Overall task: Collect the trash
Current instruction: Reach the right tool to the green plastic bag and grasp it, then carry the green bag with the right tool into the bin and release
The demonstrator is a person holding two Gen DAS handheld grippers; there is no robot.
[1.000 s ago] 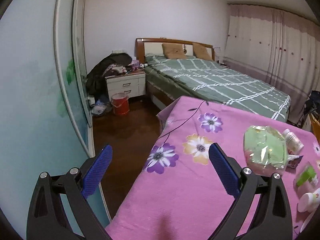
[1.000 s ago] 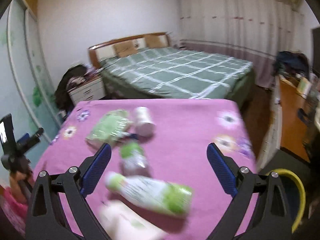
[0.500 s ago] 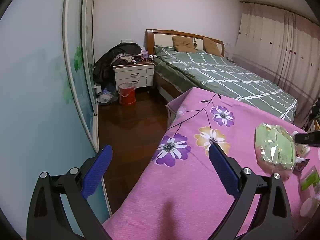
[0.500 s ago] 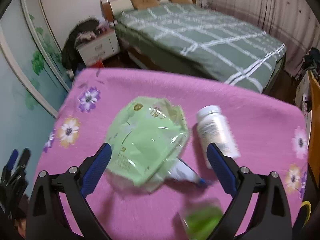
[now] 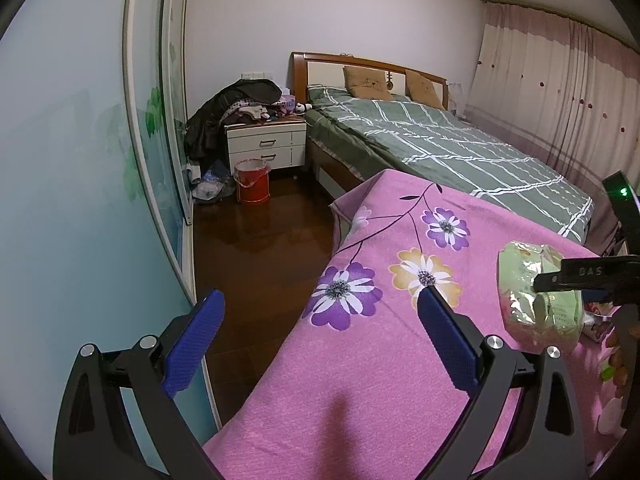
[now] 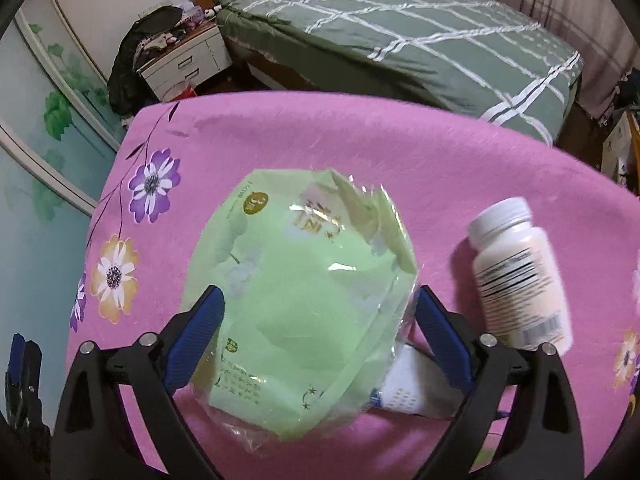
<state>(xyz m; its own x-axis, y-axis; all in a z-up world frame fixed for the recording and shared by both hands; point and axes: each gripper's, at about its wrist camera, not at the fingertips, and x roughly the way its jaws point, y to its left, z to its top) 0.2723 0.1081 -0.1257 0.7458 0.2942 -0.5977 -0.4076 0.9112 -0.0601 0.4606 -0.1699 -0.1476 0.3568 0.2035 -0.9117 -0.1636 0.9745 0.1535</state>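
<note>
my right tool (image 6: 316, 332) is hanging over the green wrapper (image 6: 304, 304) on the pink worktop (image 6: 400, 148) — jaws just closing in, straddling it, pads not yet pressing | white bottle (image 6: 520, 272) is lying just beside | my left tool (image 5: 316, 340) is idling spread wide — holding nothing, at the worktop's edge

The packet (image 6: 304, 300) lies on the cloth (image 6: 400, 152), between the spread jaws of the right gripper (image 6: 318, 334); the bottle (image 6: 520, 276) lies on its side to its right, apart from it; a tube (image 6: 404, 388) pokes out from under the packet; the bed (image 6: 400, 28) stands behind the table; the nightstand (image 5: 264, 146) is left of the bed, the bucket (image 5: 251, 181) on the floor before it; the left gripper (image 5: 316, 330) hangs over the cloth's left edge.
</note>
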